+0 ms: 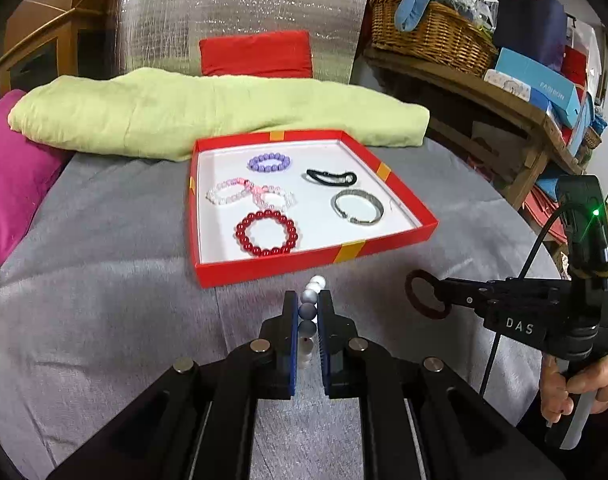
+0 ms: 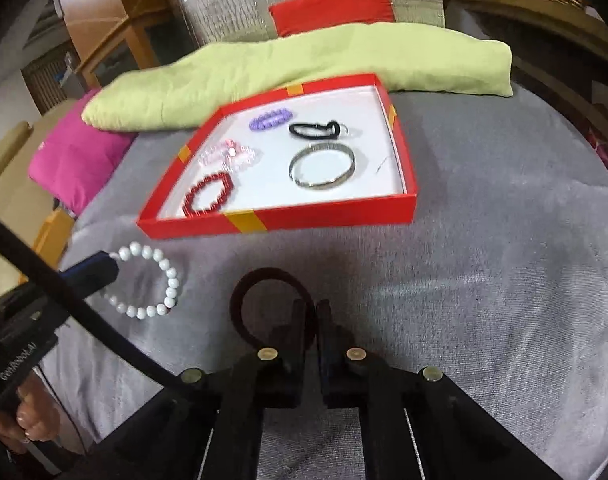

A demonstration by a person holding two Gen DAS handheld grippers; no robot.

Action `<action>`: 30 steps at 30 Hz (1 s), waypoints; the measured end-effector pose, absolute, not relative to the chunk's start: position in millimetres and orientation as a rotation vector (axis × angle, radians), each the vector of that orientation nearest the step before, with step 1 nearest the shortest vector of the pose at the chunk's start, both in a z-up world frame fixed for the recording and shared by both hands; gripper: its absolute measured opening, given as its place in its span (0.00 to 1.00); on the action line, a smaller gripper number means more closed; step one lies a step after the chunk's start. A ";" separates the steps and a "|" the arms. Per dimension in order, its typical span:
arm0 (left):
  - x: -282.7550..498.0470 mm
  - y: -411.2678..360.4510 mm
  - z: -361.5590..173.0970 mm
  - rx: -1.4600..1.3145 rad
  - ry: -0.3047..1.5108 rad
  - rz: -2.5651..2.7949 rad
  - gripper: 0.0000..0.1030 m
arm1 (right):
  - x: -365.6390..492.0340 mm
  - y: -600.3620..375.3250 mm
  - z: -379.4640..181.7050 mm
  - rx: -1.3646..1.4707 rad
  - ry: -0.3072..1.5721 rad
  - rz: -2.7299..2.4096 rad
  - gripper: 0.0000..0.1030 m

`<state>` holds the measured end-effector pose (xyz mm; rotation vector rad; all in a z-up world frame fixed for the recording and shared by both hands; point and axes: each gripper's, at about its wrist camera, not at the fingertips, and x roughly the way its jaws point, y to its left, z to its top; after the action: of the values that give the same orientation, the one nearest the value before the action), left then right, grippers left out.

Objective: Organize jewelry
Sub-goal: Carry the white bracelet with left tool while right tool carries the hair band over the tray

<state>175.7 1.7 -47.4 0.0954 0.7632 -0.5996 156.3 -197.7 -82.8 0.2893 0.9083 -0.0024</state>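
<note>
A red box lid (image 1: pixel 264 268) (image 2: pixel 323 216) with a white floor lies on the grey cloth. In it are a purple bead bracelet (image 1: pixel 270 162), pink-white bead bracelets (image 1: pixel 250 194), a red bead bracelet (image 1: pixel 266 233) (image 2: pixel 208 196), a black hair tie (image 1: pixel 331 177) (image 2: pixel 315 129) and a silver bangle (image 1: pixel 357 207) (image 2: pixel 322 169). My left gripper (image 1: pixel 307 304) is shut on a white bead bracelet (image 1: pixel 309 308) (image 2: pixel 160 280) just in front of the box. My right gripper (image 2: pixel 311 312) (image 1: pixel 439 294) is shut on a dark brown ring bangle (image 2: pixel 264 280) (image 1: pixel 425 294), also in front of the box.
A folded light-green cloth (image 1: pixel 208 112) lies behind the box, with a magenta cushion (image 1: pixel 12 168) at the left and a red cushion (image 1: pixel 256 54) behind. A wooden shelf with a wicker basket (image 1: pixel 431 32) and boxes stands at the right.
</note>
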 end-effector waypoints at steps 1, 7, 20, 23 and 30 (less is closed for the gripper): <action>175.9 1.6 -46.7 0.094 0.759 -0.601 0.09 | 156.2 -198.5 -81.8 0.297 0.906 -0.001 0.05; 176.2 -0.8 -44.3 0.094 0.745 -0.597 0.09 | 153.6 -202.1 -80.0 0.312 0.908 -0.002 0.05; 167.9 -10.5 -33.1 0.091 0.711 -0.605 0.09 | 147.3 -214.7 -77.7 0.346 0.899 -0.021 0.05; 166.7 -13.3 -30.2 0.103 0.695 -0.592 0.09 | 147.5 -214.6 -78.0 0.342 0.901 -0.026 0.05; 171.1 -18.9 -29.9 0.105 0.706 -0.568 0.09 | 149.9 -216.5 -81.1 0.354 0.911 -0.042 0.05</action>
<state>171.1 -18.8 -29.9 0.1054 0.7058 -0.5680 149.9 -216.5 -81.1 0.3537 0.9114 -0.0424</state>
